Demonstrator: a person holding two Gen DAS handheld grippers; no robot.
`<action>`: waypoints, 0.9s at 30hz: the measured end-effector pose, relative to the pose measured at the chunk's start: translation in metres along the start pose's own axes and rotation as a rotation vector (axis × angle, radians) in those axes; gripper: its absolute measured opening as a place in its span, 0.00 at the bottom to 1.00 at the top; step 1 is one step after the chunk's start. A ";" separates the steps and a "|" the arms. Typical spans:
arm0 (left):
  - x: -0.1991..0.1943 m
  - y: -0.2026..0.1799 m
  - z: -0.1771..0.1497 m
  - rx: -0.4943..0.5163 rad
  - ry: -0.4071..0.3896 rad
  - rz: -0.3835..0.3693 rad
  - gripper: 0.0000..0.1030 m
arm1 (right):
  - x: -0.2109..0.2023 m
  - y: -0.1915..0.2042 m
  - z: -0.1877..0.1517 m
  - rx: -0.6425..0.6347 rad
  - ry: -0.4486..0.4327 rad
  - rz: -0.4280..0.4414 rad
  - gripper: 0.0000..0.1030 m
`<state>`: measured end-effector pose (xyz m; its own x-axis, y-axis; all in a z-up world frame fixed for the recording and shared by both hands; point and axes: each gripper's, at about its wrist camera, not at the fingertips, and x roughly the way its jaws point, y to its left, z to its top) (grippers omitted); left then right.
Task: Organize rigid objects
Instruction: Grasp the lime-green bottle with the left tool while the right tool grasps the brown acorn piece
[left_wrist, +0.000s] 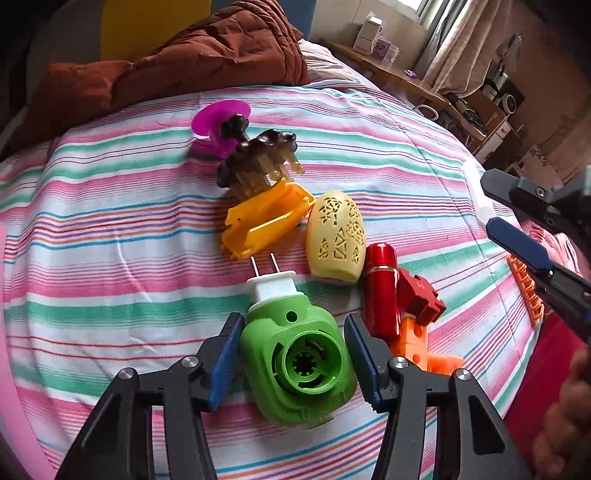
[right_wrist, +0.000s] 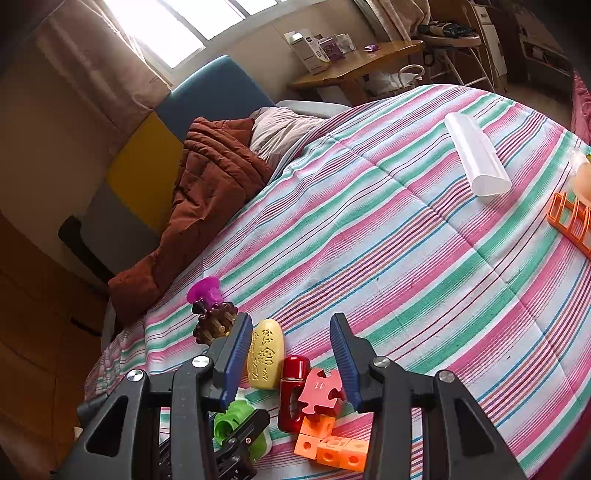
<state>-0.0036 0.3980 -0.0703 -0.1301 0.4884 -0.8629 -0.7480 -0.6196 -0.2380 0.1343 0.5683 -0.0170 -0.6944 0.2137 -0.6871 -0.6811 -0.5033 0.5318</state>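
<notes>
Jaws of your left gripper straddle the green plug-in device on the striped bed, not visibly pressing. Grasping seems underway: next, squeeze squarely. Right gripper hovers released over the red cylinder.

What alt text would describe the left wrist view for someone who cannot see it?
The left tongs straddle a green plug-in device on a striped bedspread, pads apparently just clear of its sides. Behind it lie a yellow case, cream egg-shaped holder and red tube.
</notes>
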 end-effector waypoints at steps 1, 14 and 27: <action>-0.005 0.004 -0.005 -0.003 -0.008 -0.001 0.55 | 0.000 0.000 0.000 0.002 0.002 -0.002 0.43; -0.057 0.061 -0.082 -0.019 -0.133 0.007 0.52 | 0.013 0.010 -0.008 -0.065 0.076 -0.012 0.43; -0.049 0.046 -0.090 0.094 -0.189 0.077 0.51 | 0.032 0.053 -0.038 -0.327 0.163 -0.060 0.43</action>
<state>0.0269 0.2897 -0.0790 -0.3021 0.5537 -0.7760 -0.7873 -0.6039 -0.1244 0.0846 0.5169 -0.0292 -0.5914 0.1280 -0.7961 -0.5909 -0.7406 0.3199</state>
